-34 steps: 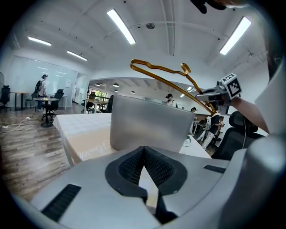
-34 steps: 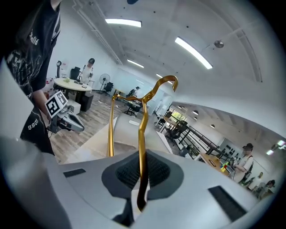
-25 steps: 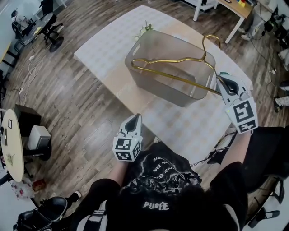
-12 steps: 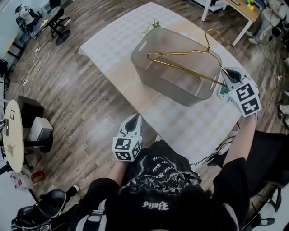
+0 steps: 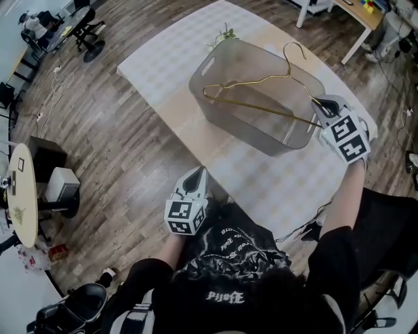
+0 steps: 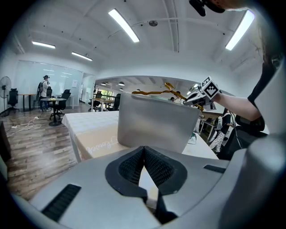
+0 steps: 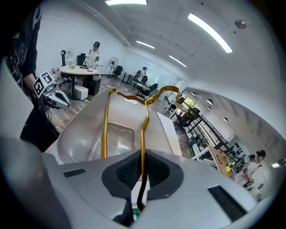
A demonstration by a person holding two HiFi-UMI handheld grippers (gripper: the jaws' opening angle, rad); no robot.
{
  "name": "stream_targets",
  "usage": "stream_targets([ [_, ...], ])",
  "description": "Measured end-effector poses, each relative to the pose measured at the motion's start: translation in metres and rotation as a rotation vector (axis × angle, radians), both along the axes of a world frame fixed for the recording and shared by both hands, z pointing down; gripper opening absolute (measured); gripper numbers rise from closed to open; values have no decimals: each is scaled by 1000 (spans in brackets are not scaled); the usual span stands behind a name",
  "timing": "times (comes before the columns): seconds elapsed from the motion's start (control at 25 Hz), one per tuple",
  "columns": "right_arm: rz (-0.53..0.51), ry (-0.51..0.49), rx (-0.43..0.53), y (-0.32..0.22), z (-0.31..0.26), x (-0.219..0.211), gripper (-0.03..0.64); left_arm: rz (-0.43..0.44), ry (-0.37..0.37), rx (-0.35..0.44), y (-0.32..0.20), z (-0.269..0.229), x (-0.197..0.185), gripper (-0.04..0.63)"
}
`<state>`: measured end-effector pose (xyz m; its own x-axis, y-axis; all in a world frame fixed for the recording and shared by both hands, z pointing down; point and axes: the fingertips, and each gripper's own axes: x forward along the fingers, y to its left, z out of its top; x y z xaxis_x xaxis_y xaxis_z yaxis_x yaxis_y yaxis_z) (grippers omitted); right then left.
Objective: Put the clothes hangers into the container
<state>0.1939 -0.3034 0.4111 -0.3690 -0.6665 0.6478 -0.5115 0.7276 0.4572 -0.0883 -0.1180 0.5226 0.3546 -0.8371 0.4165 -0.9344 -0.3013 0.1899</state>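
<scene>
A grey translucent container [image 5: 245, 124] stands on the cloth-covered table [image 5: 287, 182]. A gold wire hanger [image 5: 261, 107] lies slanted across its open top, hook [image 5: 295, 51] up at the far side. My right gripper [image 5: 318, 103] is at the container's right rim, shut on the hanger's near end. In the right gripper view the gold wire [image 7: 144, 129] runs between the right gripper's [image 7: 142, 157] pads, out over the container [image 7: 85, 138]. My left gripper [image 5: 195, 171] hangs off the table's near edge, shut and empty; the left gripper's [image 6: 144, 150] view faces the container [image 6: 156, 125].
A small green plant [image 5: 224, 34] sits behind the container. A beige strip [image 5: 186, 127] crosses the checked cloth. Wooden floor surrounds the table, with a round side table [image 5: 16, 196] at left and a desk [image 5: 362, 16] at top right. People stand far off [image 7: 94, 53].
My right gripper has carried the hanger down and inward over the container, and the hanger's far end now dips lower toward the inside. The left gripper has stayed where it was.
</scene>
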Motion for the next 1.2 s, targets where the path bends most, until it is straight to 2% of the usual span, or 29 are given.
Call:
stream_targets([
  [0.32,2,94,-23,-16,4,-15,9,92,32,-11,-30,-1,8,20],
  [0.68,-33,170,-47,-31,9,-42,9,110,60,-8,-56,-3,-4,20],
  [0.88,-56,246,-78,-37,18,-55,9,154,67,-2,-61,-4,-3,20],
  [1.2,-87,334,-97,-48,33,-80,9,113,90,-10,-69,-2,-29,20],
])
